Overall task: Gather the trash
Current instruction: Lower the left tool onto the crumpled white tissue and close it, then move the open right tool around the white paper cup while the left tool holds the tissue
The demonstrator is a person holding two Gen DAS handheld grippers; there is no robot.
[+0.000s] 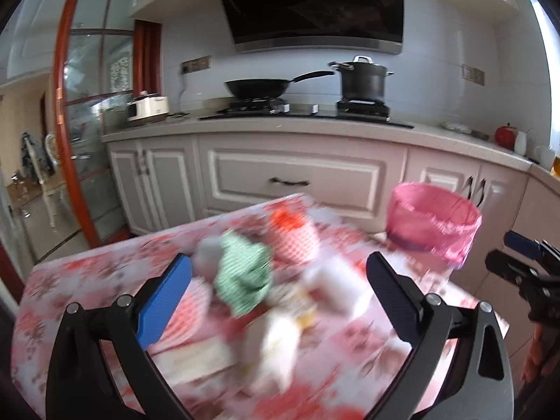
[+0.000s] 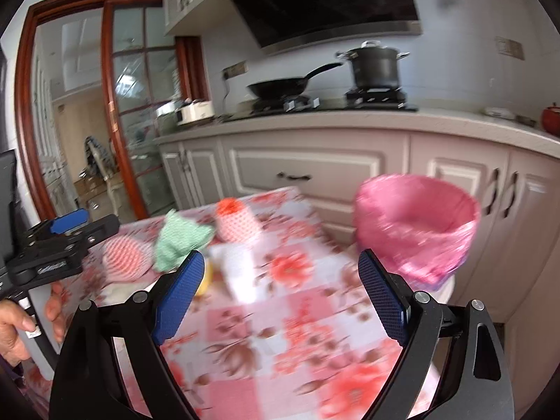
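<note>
Both wide-open and empty, the left hand-held gripper [image 1: 278, 281] and right hand-held gripper [image 2: 281, 285] hover over the table [image 2: 308, 318], where a hasty grab at the crowded green foam net [image 1: 243, 274] risks scattering neighbouring scraps short of the pink-lined bin [image 2: 416, 224].

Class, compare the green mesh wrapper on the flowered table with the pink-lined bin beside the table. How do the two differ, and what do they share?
The green mesh wrapper lies crumpled on the table among other scraps; the pink-lined bin stands upright off the table's far right corner. The wrapper is green and small; the bin is pink and far larger. The wrapper is a flattened heap; the bin is an open-topped round holder. Both are blurred, and neither is touched by a gripper.
</note>
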